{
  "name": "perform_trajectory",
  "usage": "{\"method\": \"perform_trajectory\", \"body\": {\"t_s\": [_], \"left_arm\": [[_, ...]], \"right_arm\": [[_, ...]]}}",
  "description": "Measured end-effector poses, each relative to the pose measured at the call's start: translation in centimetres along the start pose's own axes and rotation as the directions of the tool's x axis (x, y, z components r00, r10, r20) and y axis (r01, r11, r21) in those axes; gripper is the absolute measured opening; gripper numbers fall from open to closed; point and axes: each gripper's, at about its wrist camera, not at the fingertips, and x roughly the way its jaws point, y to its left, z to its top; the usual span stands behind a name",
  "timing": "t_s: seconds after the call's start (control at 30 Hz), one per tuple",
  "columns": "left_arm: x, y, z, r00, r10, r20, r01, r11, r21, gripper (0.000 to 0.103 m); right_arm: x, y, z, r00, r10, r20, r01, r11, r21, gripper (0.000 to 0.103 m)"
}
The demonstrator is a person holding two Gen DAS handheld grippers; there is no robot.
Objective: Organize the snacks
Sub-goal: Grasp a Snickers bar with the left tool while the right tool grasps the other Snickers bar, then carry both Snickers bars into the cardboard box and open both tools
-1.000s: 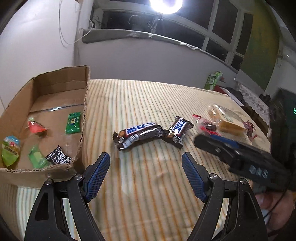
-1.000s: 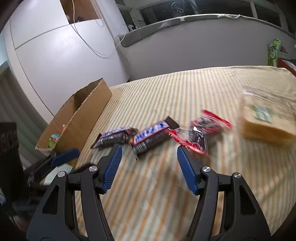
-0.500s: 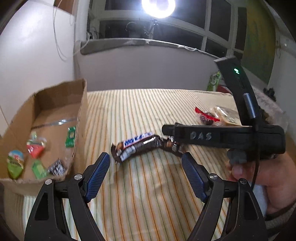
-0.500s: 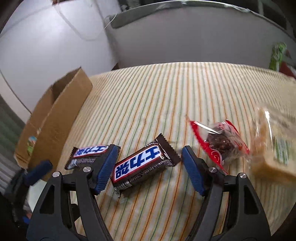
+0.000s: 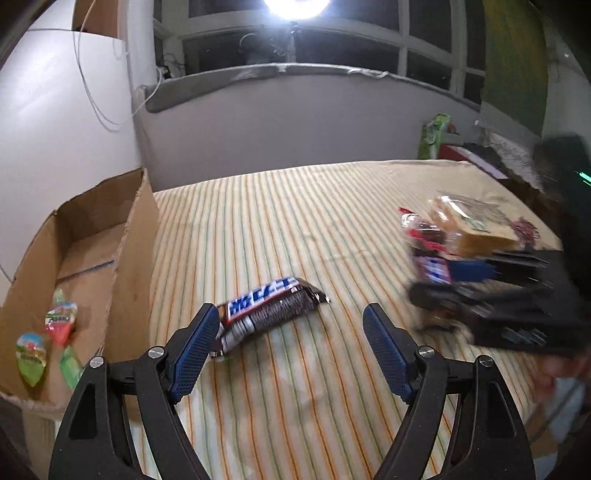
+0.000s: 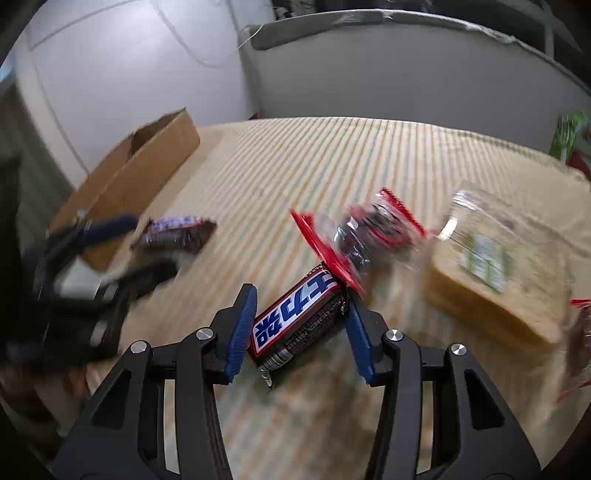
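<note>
A bright lamp (image 5: 295, 5) glares above dark windows (image 5: 369, 44) and grey walls (image 5: 295, 122).

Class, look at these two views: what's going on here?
A person is sorting snacks from a striped tablecloth into a cardboard box. The right hand-held gripper has just been closing on one chocolate bar. The left hand-held gripper hangs open near a second chocolate bar. Small sweets already lie in the box.

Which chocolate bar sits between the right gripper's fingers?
The bar beside the red-edged clear packet, chocolate bar; the other bar lies by the left gripper.
</note>
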Motion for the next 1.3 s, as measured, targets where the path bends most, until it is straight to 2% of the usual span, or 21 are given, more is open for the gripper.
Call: {"method": "perform_trajectory", "body": {"t_s": [0.2, 0.3, 0.33, 0.4, 0.47, 0.53, 0.73, 0.97, 1.1, 1.3], "left_arm": [[4.3, 0.4, 1.3, 0.989, 0.065, -0.133, -0.071, 0.997, -0.039, 0.083], [5.3, 1.2, 1.5, 0.985, 0.042, -0.167, -0.055, 0.996, -0.075, 0.083], [5.5, 1.6, 1.4, 0.984, 0.018, -0.176, -0.037, 0.994, -0.103, 0.081], [5.4, 2.0, 1.2, 0.986, 0.007, -0.165, -0.029, 0.991, -0.13, 0.068], [5.2, 2.2, 1.2, 0.989, 0.018, -0.148, -0.038, 0.991, -0.13, 0.049], [4.8, 2.2, 1.1, 0.991, 0.013, -0.136, -0.031, 0.991, -0.128, 0.043], [2.5, 1.6, 0.8, 0.995, -0.062, -0.076, 0.052, 0.991, -0.12, 0.042], [-1.6, -0.6, -0.3, 0.99, -0.138, -0.012, 0.136, 0.986, -0.101, 0.042], [-3.6, -0.8, -1.1, 0.987, -0.161, 0.007, 0.161, 0.982, -0.096, 0.042], [-6.5, -0.4, -0.3, 0.984, -0.165, 0.068, 0.172, 0.98, -0.104, 0.042]], "right_arm": [[-0.5, 0.0, -1.1, 0.999, -0.039, 0.025, 0.039, 0.999, -0.014, 0.051], [-0.5, 0.6, -1.4, 0.998, -0.058, 0.032, 0.059, 0.998, -0.033, 0.049], [-0.7, 0.5, -1.6, 0.998, -0.055, 0.037, 0.056, 0.998, -0.03, 0.046], [-0.8, 0.5, -1.8, 0.998, -0.046, 0.051, 0.047, 0.999, -0.018, 0.043], [-1.1, 0.3, -2.1, 0.997, -0.041, 0.064, 0.041, 0.999, 0.004, 0.041], [-1.4, 0.3, -2.2, 0.996, -0.038, 0.078, 0.037, 0.999, 0.02, 0.039], [-2.9, -0.2, -2.9, 0.993, -0.034, 0.117, 0.025, 0.997, 0.075, 0.033], [-4.2, 0.0, -4.8, 0.993, -0.056, 0.106, 0.044, 0.993, 0.107, 0.031], [-5.4, 0.5, -4.9, 0.989, -0.078, 0.124, 0.063, 0.991, 0.121, 0.028], [-8.6, 3.2, -3.3, 0.976, -0.106, 0.191, 0.094, 0.993, 0.069, 0.024]]}}
